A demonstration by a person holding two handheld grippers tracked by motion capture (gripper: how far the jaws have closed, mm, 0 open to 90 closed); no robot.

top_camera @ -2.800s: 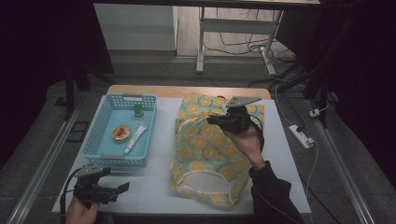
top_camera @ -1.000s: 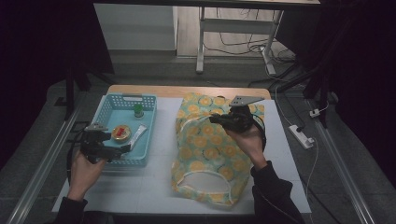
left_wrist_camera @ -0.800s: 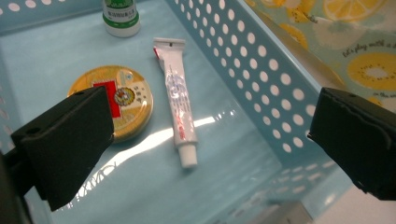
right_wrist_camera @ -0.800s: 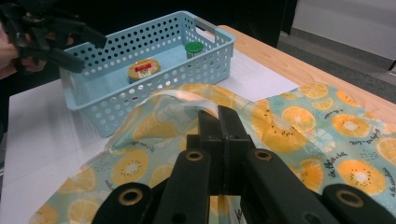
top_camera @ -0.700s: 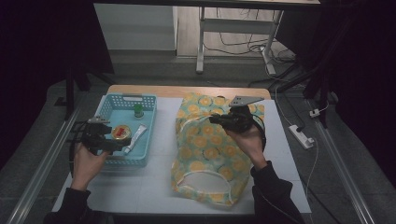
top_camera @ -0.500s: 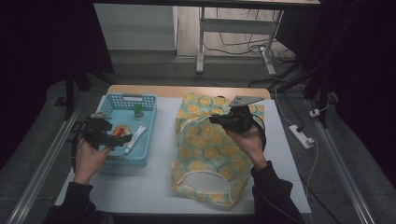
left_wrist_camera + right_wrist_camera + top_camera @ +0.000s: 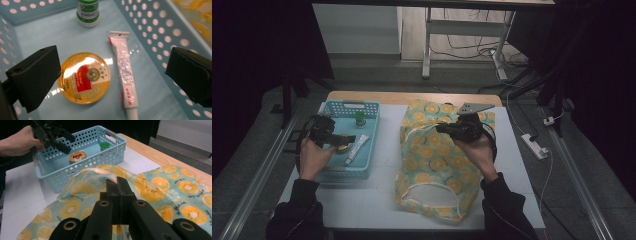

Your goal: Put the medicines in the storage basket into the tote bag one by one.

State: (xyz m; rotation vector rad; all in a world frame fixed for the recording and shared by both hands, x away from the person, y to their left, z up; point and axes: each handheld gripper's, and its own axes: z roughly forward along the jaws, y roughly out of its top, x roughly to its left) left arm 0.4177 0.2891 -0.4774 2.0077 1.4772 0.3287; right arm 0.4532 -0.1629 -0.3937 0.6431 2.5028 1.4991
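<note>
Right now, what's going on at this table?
A person works with a gripper in each hand. The right gripper is shut on the edge of the fruit-print bag lying on the table, lifting the fabric a little. The left gripper hangs open over the blue basket, its jaws either side of the round tin and the tube. A green-capped bottle stands at the basket's far end. Nothing is in the bag's opening yet.

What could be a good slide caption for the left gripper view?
Open left tool hovering above a round yellow tin and a white tube in the blue basket.
</note>
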